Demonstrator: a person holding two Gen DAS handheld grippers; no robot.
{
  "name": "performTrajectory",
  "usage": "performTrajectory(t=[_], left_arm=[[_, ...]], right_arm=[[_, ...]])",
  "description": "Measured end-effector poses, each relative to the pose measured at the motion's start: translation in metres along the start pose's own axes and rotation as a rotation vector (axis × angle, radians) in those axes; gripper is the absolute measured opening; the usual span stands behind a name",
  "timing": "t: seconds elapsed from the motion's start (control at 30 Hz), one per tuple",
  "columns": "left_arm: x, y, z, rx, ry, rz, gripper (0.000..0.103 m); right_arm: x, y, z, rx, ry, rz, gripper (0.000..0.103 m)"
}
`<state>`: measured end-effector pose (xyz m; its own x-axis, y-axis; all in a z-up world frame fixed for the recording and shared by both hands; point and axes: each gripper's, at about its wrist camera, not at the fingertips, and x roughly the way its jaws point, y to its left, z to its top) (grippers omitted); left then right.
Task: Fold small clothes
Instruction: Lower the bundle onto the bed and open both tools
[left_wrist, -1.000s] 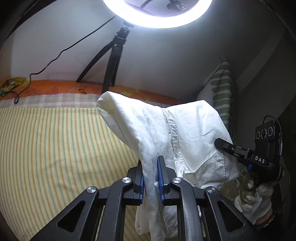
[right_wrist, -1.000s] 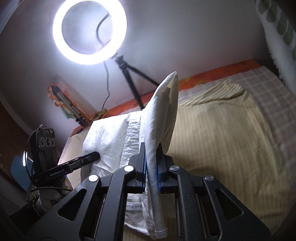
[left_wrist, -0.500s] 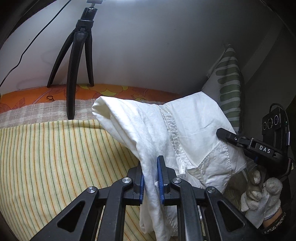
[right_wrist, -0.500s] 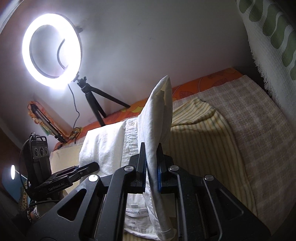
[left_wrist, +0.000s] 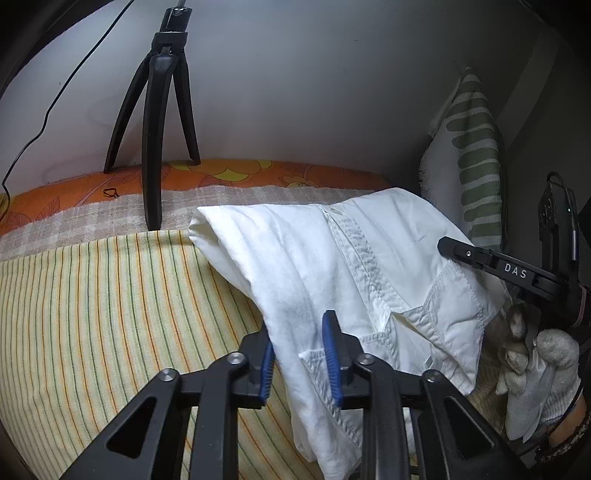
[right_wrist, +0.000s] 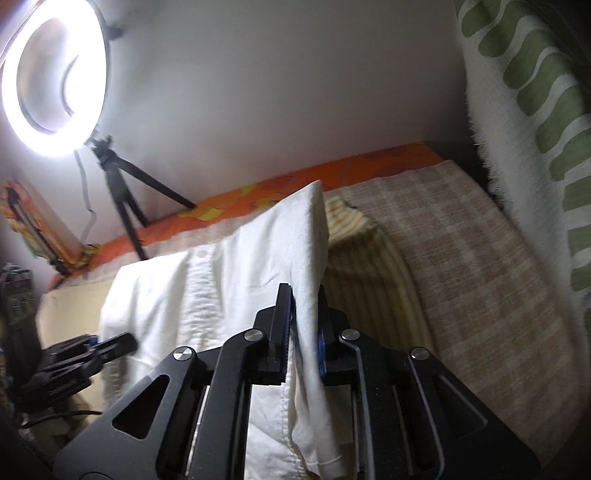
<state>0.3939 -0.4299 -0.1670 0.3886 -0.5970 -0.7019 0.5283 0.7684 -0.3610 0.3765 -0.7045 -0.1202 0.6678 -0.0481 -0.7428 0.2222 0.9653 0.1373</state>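
1. Two claws on one white shirt (left_wrist: 373, 266), draped over the striped bed sheet (left_wrist: 92, 314).
2. Left claw (left_wrist: 300, 354) opening, pads spread, cloth loose between.
3. Right claw (right_wrist: 303, 332) opening, fold between the pads.
4. Tripod (left_wrist: 162, 122) at far left.

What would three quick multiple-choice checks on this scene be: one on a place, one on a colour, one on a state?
1. Where does the tripod stand?
A. at the bed's far edge by the wall
B. on the floor
C. on the pillow

2. What colour is the shirt?
A. blue
B. white
C. red

3. How is the ring light?
A. unlit
B. lying on the bed
C. lit

Answers: A, its legs rest on the orange border under the wall; B, the cloth is plain white in both views; C, the ring glows bright in the right wrist view.
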Motion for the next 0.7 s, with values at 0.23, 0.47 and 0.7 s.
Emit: performTrajectory(t=[0.23,0.47,0.7], left_arm=[[-0.017,-0.008,-0.001,0.067,-0.019,0.030,0.064],[-0.048,-0.011,-0.005,0.070,-0.045,0.018,0.079],[-0.087,-0.014,-0.018,0.087,-0.062,0.019,0.087]], right_arm=[[-0.020,0.002,0.000,-0.005,-0.040,-0.060,0.057],[-0.050,0.016,-0.001,0.007,-0.055,-0.033,0.060],[-0.080,0.039,-0.013,-0.007,-0.067,-0.021,0.065]])
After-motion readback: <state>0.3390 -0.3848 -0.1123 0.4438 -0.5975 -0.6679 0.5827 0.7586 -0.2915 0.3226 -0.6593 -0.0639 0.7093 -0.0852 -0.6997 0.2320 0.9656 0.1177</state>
